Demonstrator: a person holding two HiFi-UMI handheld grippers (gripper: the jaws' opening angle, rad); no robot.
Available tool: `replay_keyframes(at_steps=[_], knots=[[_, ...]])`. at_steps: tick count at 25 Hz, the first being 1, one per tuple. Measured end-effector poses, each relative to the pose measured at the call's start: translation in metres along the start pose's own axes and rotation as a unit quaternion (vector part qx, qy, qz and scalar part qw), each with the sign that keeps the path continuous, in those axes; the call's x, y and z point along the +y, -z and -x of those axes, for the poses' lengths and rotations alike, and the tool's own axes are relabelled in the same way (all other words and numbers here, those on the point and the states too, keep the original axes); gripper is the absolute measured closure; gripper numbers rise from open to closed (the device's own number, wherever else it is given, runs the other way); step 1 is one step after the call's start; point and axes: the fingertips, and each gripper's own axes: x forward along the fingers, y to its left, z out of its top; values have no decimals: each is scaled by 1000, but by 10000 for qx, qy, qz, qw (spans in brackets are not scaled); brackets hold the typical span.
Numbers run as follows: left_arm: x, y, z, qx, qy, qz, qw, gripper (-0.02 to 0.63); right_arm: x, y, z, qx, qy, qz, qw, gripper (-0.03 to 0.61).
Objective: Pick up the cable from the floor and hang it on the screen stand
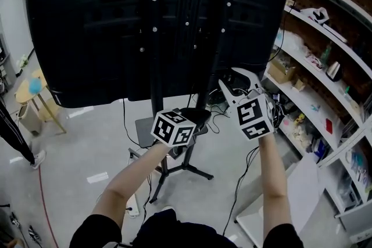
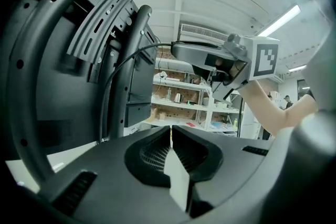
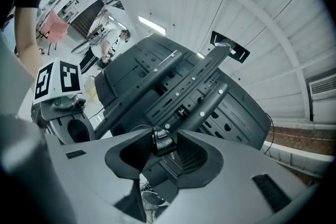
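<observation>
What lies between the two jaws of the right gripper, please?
A chunky black plastic cable plug, clamped there; the right gripper view shows it.

Shelves (image 1: pixel 314 105) right of screen stand (image 1: pixel 156 55)

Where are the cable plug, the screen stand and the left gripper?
cable plug (image 3: pixel 164 141), right gripper view, its black body between the jaws.
screen stand (image 1: pixel 154 55), head view, its upright post.
left gripper (image 2: pixel 171 135), left gripper view, where its shut jaws meet.
</observation>
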Motion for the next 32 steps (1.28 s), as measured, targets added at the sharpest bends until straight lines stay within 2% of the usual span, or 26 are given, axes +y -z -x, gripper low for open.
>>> replay_keyframes(at_steps=[5,13,26,32], knots=[[13,-31,-13,-137,119,-128,9998,595,-36,-19,-16,-179,119,35,9998,419],[35,-89,-28,-320,95,-326,9989,595,-84,-44,-35,-321,219,92,9992,419],[53,-185,-21,-752,12,-822,9938,595,-154,-114,-54,-682,592,353,9953,419],[68,-222,-17,-1001,-28,-787,9919,595,-188,-141,-60,-823,766,344,9931,419]])
